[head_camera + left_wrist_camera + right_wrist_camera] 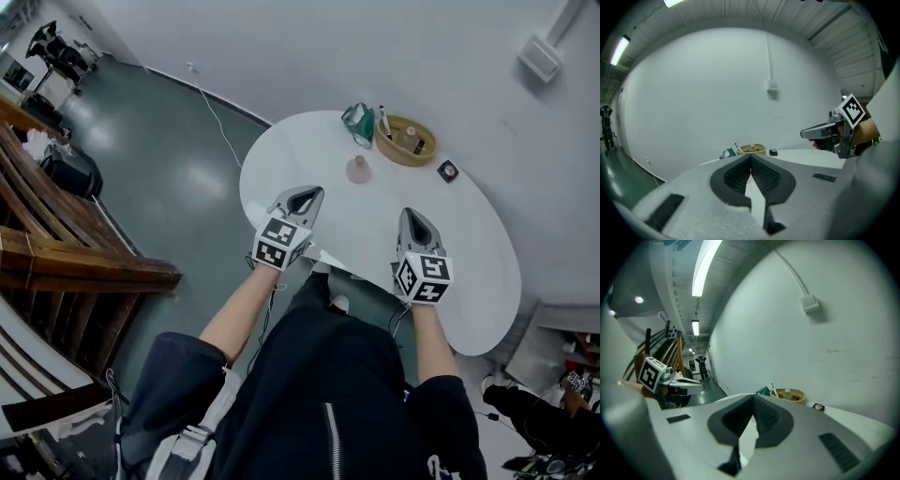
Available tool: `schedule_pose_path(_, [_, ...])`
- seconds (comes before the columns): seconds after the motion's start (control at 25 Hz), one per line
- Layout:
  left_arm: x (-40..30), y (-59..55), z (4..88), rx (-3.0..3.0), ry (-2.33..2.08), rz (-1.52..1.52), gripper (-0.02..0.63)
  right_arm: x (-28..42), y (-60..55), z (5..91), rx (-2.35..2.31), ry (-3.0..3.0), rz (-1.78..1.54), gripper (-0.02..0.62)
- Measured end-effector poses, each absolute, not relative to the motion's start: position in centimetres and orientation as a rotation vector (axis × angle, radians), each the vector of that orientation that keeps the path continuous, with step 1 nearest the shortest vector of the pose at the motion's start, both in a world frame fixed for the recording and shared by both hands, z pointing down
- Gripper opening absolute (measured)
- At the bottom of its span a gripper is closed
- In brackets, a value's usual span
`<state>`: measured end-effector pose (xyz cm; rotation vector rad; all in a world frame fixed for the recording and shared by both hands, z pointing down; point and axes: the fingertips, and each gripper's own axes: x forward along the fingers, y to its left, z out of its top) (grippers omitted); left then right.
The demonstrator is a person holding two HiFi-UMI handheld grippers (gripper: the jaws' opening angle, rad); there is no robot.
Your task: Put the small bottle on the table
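Note:
A small clear bottle with a white cap (409, 137) lies in a round wicker basket (395, 148) at the far side of the white oval table (469, 253); it also shows in the right gripper view (787, 393). A pink bottle-shaped thing (357, 170) stands on the table in front of the basket. My left gripper (314, 193) hovers over the table's near-left edge, jaws shut and empty (751, 157). My right gripper (411, 213) hangs over the near edge, also shut with nothing in it (753, 397). Both point toward the basket, well short of it.
A green-and-white packet (357, 122) leans beside the basket, and a white pen-like stick (383, 120) stands in it. A small black square thing (448, 171) lies right of the basket. The white wall runs close behind the table. Wooden frames (56, 244) stand at left.

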<state>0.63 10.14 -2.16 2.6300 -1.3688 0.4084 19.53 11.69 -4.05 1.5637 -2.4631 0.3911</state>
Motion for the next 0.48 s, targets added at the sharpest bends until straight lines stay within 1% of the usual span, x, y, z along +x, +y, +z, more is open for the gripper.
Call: schedule_pose_path(0.48, [0.1,9.6,-3.9,2.622,-1.39,0.372,0.002,18.7,11.7,-4.6,1.554,-2.469,0.389,0.002])
